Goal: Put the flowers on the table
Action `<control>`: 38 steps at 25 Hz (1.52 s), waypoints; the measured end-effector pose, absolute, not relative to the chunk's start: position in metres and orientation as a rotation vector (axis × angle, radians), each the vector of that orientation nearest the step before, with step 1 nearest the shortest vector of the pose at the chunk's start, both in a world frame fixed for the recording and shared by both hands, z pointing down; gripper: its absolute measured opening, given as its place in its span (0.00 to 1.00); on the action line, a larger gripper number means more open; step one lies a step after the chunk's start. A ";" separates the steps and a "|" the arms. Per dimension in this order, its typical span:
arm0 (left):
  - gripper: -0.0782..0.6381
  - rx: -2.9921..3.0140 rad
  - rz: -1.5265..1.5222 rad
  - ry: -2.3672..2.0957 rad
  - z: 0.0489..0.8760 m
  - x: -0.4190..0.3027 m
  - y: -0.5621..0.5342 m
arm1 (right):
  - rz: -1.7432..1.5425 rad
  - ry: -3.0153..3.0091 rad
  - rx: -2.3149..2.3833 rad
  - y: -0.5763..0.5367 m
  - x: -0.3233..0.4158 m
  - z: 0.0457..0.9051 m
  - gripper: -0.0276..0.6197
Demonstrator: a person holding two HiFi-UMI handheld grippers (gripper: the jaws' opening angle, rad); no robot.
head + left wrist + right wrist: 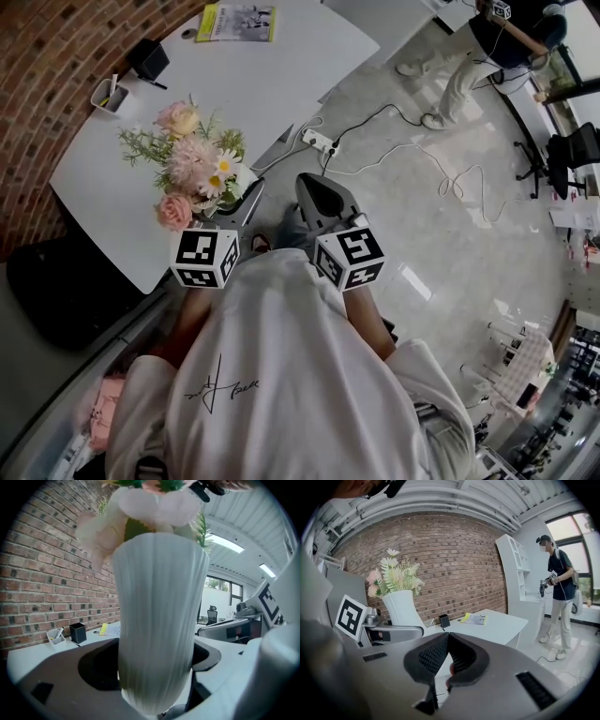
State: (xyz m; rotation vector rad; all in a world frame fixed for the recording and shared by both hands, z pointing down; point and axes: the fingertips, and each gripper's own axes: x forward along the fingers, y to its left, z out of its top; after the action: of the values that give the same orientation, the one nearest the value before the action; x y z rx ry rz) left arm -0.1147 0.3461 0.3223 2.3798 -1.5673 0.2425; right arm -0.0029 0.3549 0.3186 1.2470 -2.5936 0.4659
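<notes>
A bunch of pink and white flowers (192, 164) stands in a white ribbed vase (157, 620). My left gripper (228, 214) is shut on the vase body, one jaw on each side, and holds it upright over the near edge of the white table (262, 75). The right gripper view shows the flowers (393, 576) and the vase (401, 609) at left, held above the floor beside the table (497, 623). My right gripper (307, 184) hangs just right of the vase, over the floor. It is shut, its ribbed pads meeting at the tips (447, 637) with nothing between them.
On the table's far part are a black pen holder (148, 61), a white tray (111, 94) and a yellow brochure (237, 21). A power strip (319, 141) and cables lie on the floor. A person (487, 47) stands at the back right. A brick wall runs along the left.
</notes>
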 end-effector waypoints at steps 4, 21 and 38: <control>0.70 2.370 0.243 -1.589 0.322 -0.117 0.343 | 0.472 -2.599 1.247 0.347 0.001 0.320 0.08; 0.70 2.372 0.268 -1.609 0.321 -0.115 0.245 | 0.467 -2.648 1.215 0.240 -0.003 0.315 0.08; 0.70 2.289 0.339 -1.651 0.327 -0.103 0.130 | 0.551 -2.670 1.141 0.118 0.013 0.325 0.08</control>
State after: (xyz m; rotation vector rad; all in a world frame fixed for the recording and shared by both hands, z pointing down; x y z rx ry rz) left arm -0.1035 0.1297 0.3271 2.2890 -1.6514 0.3387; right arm 0.0130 0.1181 0.3250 1.1415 -2.6704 0.5513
